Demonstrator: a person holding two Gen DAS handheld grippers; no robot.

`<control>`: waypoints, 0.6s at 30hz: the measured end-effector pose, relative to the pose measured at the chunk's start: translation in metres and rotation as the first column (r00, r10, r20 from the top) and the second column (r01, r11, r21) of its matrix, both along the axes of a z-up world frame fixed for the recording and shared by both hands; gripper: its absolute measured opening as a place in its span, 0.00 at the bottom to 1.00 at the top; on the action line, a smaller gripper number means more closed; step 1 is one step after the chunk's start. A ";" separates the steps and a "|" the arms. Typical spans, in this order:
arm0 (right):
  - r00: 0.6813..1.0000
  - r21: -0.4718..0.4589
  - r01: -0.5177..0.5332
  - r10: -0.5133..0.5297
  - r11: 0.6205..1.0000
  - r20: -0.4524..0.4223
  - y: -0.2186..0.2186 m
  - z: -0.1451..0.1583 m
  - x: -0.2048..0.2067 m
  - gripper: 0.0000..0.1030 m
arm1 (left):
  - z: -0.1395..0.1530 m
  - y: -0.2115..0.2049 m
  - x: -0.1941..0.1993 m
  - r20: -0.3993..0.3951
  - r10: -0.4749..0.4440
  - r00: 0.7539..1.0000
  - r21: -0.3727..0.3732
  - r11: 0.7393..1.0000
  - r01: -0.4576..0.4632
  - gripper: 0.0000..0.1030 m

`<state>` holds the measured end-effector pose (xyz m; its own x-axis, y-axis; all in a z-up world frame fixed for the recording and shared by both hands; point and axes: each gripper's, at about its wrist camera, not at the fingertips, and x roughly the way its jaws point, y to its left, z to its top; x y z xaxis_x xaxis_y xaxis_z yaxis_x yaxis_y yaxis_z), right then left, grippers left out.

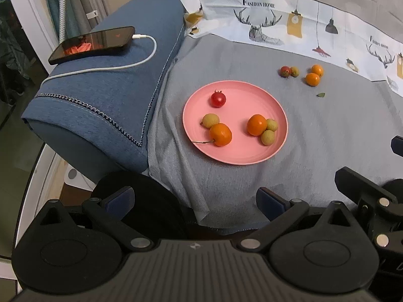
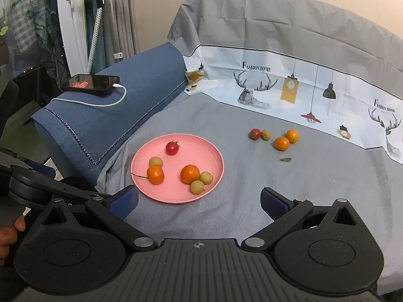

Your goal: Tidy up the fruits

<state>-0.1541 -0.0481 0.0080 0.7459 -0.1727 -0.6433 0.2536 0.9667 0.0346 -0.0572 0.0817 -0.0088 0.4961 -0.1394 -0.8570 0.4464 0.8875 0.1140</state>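
Note:
A pink plate point(image 1: 252, 151) point(image 2: 161, 193) lies on the grey cloth. It holds a red fruit point(image 1: 218, 99) point(image 2: 172, 148), two oranges point(image 1: 220, 134) point(image 1: 256, 124) and three pale green fruits point(image 1: 210, 120). Beyond the plate on the cloth lie a red fruit point(image 1: 285, 71) point(image 2: 255, 134), a green fruit point(image 1: 294, 71) point(image 2: 266, 134) and two oranges point(image 1: 312, 79) point(image 2: 281, 143) point(image 2: 292, 135). My left gripper point(image 1: 196, 201) is open and empty, near the cloth's front edge. My right gripper point(image 2: 199, 201) is open and empty, in front of the plate.
A blue sofa armrest point(image 1: 108, 95) point(image 2: 105, 115) stands left of the plate, with a phone point(image 1: 92, 44) point(image 2: 90, 82) and white cable on it. A small green leaf point(image 1: 321, 95) point(image 2: 285, 159) lies on the cloth. A printed cloth band point(image 2: 289, 88) runs along the back.

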 end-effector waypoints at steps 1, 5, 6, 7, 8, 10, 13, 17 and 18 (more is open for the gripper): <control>1.000 0.005 0.001 -0.001 1.000 -0.003 -0.001 -0.001 0.001 0.99 | -0.001 -0.001 0.001 -0.003 -0.001 1.000 0.004 1.000 0.001 1.00; 1.000 0.023 0.009 -0.009 1.000 -0.014 -0.007 -0.007 0.004 0.99 | -0.007 -0.007 0.006 -0.019 -0.009 1.000 0.025 1.000 0.010 1.00; 1.000 0.027 0.012 -0.011 1.000 -0.017 -0.009 -0.009 0.005 0.99 | -0.008 -0.009 0.008 -0.022 -0.012 1.000 0.031 0.999 0.013 1.00; 1.000 0.033 0.017 -0.016 0.999 -0.021 -0.011 -0.011 0.006 0.99 | -0.009 -0.011 0.010 -0.025 -0.016 1.000 0.036 0.999 0.017 1.00; 1.000 0.037 0.020 -0.019 0.999 -0.023 -0.013 -0.012 0.007 0.99 | -0.010 -0.013 0.011 -0.027 -0.020 0.999 0.042 0.999 0.021 1.00; 0.999 0.046 0.033 -0.032 0.998 -0.030 -0.019 -0.016 0.009 0.99 | -0.012 -0.019 0.015 -0.030 -0.025 0.999 0.051 0.998 0.027 1.00; 0.998 0.060 0.060 -0.057 0.996 -0.037 -0.030 -0.022 0.011 0.99 | -0.015 -0.029 0.021 -0.037 -0.031 0.999 0.060 0.998 0.033 1.00; 0.993 0.086 0.105 -0.100 0.991 -0.058 -0.049 -0.032 0.013 0.99 | -0.018 -0.049 0.034 -0.043 -0.044 0.998 0.070 0.996 0.047 1.00; 0.992 0.089 0.118 -0.112 0.989 -0.064 -0.054 -0.035 0.013 0.99 | -0.018 -0.054 0.037 -0.041 -0.049 0.998 0.070 0.996 0.051 1.00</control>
